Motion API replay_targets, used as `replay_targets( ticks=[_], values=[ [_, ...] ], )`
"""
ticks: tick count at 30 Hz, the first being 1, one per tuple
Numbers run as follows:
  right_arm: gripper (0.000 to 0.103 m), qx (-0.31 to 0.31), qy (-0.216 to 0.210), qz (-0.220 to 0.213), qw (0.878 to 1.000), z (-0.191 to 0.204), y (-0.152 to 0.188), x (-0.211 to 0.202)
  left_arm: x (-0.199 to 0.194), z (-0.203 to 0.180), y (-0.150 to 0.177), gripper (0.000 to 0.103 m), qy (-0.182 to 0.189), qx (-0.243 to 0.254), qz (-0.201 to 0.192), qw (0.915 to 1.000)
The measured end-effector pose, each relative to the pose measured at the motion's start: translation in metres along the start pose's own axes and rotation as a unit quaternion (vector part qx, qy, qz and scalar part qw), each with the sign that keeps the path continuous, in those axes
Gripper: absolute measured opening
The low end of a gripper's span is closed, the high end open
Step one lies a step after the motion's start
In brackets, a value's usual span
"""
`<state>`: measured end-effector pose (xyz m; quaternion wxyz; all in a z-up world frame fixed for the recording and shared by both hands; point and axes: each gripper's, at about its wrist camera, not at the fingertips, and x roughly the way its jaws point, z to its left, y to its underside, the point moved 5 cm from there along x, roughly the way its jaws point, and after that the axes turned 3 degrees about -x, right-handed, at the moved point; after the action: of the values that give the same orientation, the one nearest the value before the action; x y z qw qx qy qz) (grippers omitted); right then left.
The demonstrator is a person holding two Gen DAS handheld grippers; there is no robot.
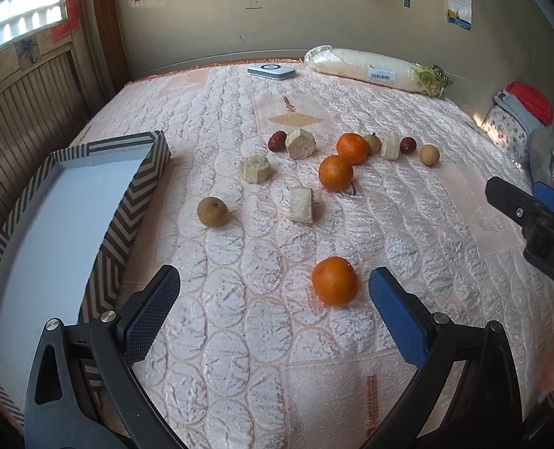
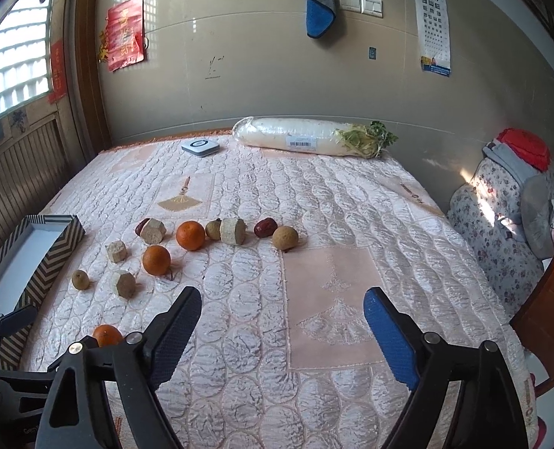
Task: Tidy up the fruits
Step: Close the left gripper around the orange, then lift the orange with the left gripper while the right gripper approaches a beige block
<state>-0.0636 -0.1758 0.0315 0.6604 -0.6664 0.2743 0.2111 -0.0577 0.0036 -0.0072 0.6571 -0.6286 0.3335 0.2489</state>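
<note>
**Fruits loose on quilted bed cover, both grippers released**

Fruits lie scattered on the pink quilted cover (image 1: 262, 336); none sits in the tray.

Left gripper (image 1: 273, 295): fingers spread wide, holding nothing. Nearest orange (image 1: 334, 280) lies between the tips, just beside the right-hand blue pad (image 1: 396, 314), apart from it as far as the fisheye lets me judge.

Right gripper (image 2: 282, 318): fingers likewise parted, empty, over bare cover. Its black body enters the left wrist view at right edge, white letters "DA" readable, remainder cut off.

Outward from the left fingers:
- cut pale stalk piece (image 1: 301, 204), with a brown round fruit (image 1: 212, 211) to its left
- second orange (image 1: 335, 173) touching a third orange (image 1: 352, 148) behind it
- two more stalk pieces (image 1: 255, 169), (image 1: 300, 143); a dark red date (image 1: 277, 141) against the latter
- far row: small brown fruit, stalk piece (image 1: 390, 146), second date (image 1: 408, 145), round brown fruit (image 1: 429, 155)

Tray (image 1: 142, 187) with chevron-striped walls and plain pale floor stands at left on the cover.

Far edge: wrapped white radish (image 2: 295, 136) bearing a barcode label, digits illegible; small flat grey device (image 2: 200, 147).

Wall: eye chart (image 2: 431, 18) with rows of "E" figures; red hanging (image 2: 125, 33) with gold characters; blue cloth (image 2: 319, 0).
</note>
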Motion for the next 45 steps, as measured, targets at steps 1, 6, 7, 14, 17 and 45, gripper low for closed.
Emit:
replay_targets(
  ticks=[1,6,7,14,17,45],
  values=[
    [0.084,-0.002,-0.002,0.004,1.000,0.001,0.001,0.002,0.001,-0.002,0.000,0.102,0.003,0.003,0.001,1.0000],
    [0.080,-0.012,-0.007,0.010,1.000,0.006,0.003,0.007,0.006,-0.009,0.002,0.099,0.010,0.021,0.005,0.9997],
    [0.078,-0.013,-0.009,0.012,1.000,0.007,0.003,0.008,0.008,-0.010,0.002,0.094,0.010,0.023,0.007,0.9996],
    [0.059,-0.020,-0.034,0.031,0.999,0.014,0.008,0.018,0.013,-0.014,0.004,0.062,0.037,0.032,0.016,0.9987],
    [0.059,-0.028,-0.044,0.031,0.998,0.020,0.008,0.019,0.010,-0.020,0.004,0.042,0.050,0.046,0.011,0.9976],
    [0.059,-0.036,-0.079,0.045,0.995,0.037,0.013,0.023,0.015,-0.024,0.011,0.031,0.047,0.051,0.033,0.9970]
  ],
)
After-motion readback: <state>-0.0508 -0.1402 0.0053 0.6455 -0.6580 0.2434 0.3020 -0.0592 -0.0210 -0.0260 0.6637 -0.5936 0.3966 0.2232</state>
